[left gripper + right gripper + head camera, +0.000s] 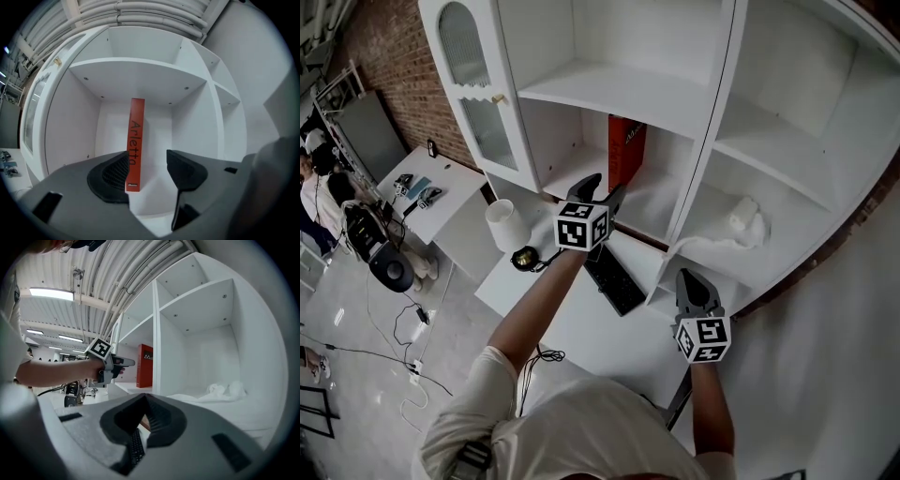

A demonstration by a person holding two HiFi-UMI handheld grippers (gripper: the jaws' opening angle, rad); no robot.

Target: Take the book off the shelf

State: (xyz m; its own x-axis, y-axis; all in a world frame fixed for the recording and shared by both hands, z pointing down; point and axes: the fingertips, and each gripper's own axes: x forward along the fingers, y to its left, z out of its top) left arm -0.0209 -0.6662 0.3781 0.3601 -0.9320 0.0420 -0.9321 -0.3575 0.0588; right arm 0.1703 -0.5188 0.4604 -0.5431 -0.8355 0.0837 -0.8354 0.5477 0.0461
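Standing upright on the lower middle shelf of the white shelf unit [712, 141], the red book [626, 150] has its spine facing out, lettering running down it. Nothing else shares that compartment.

Left gripper [605, 187] is held out toward the book with its jaws spread. In the left gripper view the spine [136, 140] shows in the gap between the jaws, close against the left jaw, with open space to the right jaw. Nothing is pinched. From the right gripper view the left gripper [110, 364] sits just in front of the book [145, 365]; whether it touches can't be made out.

Right gripper [692, 279] hangs lower and to the right, near the shelf unit's front edge. Its jaws are pressed together with nothing between them [143, 416].

A crumpled white cloth [748, 220] lies in the right-hand compartment. A black keyboard [614, 277] lies on the white desk [581, 328] below the left gripper, and a white cup [506, 225] stands to its left.
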